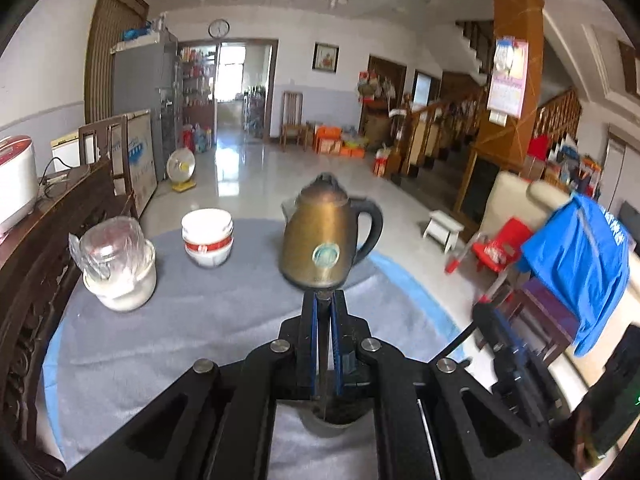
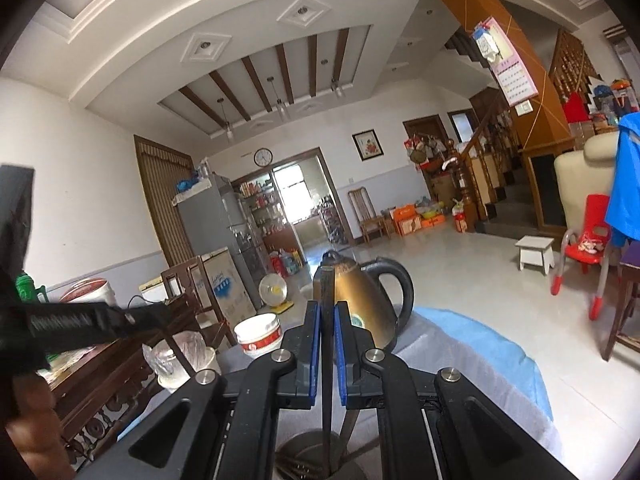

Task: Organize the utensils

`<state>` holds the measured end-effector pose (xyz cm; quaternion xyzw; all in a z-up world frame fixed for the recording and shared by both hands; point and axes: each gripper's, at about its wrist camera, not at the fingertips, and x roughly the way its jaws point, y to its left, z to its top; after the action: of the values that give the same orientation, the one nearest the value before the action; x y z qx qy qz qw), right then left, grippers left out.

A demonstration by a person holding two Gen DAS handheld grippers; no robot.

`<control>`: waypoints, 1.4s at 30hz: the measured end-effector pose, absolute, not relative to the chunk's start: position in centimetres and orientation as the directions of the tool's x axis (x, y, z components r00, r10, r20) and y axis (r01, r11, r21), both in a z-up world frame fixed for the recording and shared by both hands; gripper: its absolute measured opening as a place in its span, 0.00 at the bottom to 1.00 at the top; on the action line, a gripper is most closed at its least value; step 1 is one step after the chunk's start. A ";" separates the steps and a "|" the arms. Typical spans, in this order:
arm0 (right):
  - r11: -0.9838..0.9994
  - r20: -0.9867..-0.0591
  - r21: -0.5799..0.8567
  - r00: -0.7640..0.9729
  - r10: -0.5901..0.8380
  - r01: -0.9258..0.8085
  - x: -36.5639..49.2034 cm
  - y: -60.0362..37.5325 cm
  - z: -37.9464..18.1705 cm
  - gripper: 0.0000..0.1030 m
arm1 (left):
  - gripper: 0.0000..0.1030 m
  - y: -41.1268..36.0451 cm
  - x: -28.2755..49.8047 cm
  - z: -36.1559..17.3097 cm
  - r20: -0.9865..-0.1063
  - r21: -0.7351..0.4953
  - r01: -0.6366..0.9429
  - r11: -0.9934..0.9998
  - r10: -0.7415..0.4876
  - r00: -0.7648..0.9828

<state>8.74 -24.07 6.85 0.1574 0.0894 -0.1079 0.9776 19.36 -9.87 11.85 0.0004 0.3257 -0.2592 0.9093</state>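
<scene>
The left claw (image 1: 323,300) is pressed together on a thin dark handle (image 1: 322,340), which runs down between the blue pads into a round metal holder (image 1: 326,426) just below the claw. The right claw (image 2: 328,312) is also pinching a thin dark utensil (image 2: 327,360), maybe a knife or a flat handle, and its lower end goes into the same kind of holder (image 2: 316,456), where some other handles already stand. The task therefore seems to be near its end for these two pieces: both utensils are over or inside the holder but are not yet released. How many utensils are left elsewhere, the pictures do not show. Beyond the claws, on the grey cloth of the bench (image 1: 180,340), stand a brass-coloured kettle (image 1: 320,236) with a round green emblem, a stack of white bowls (image 1: 207,236) with a red band, and a white pot (image 1: 120,276) covered with a plastic bag. The marks on the kettle and on the bowls are too blurred to read. On the pillar hangs a pink calendar (image 1: 505,88), and its writing is too small.
</scene>
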 end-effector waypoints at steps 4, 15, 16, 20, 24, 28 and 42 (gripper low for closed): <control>0.927 -0.230 0.296 0.959 -0.163 0.229 8.3 -24.1 6.6 0.08 | 0.09 -9.8 18.7 10.8 -0.611 -0.119 0.480 0.869 -0.445 0.655; 0.918 -0.290 0.344 0.952 -0.095 0.196 6.9 -24.6 6.5 0.11 | 0.67 -8.7 14.6 10.3 -0.595 0.106 0.461 0.881 -0.315 0.740; 0.918 -0.292 0.348 0.952 -0.089 0.192 6.7 -24.6 6.5 0.14 | 0.67 -8.6 14.5 10.1 -0.598 0.117 0.459 0.881 -0.306 0.741; 0.909 -0.290 0.379 0.955 -0.060 0.172 5.6 -24.9 6.5 0.45 | 0.67 -8.0 13.8 9.2 -0.620 0.153 0.442 0.884 -0.263 0.739; 0.909 -0.261 0.380 0.963 -0.072 0.171 4.3 -24.5 6.5 0.69 | 0.67 -7.3 13.4 8.3 -0.634 0.176 0.427 0.887 -0.230 0.738; 0.924 -0.267 0.338 0.960 -0.087 0.177 3.3 -23.9 6.4 0.67 | 0.67 -6.7 13.4 7.7 -0.642 0.184 0.412 0.892 -0.209 0.738; 0.955 -0.429 0.273 0.903 0.013 0.116 3.6 -20.2 1.7 0.39 | 0.67 -5.2 13.6 5.7 -0.670 0.192 0.383 0.903 -0.165 0.724</control>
<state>3.60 -20.24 1.69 0.1476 0.2183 -0.0266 0.9643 13.65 -5.16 5.65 0.1607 0.3397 -0.1498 0.9145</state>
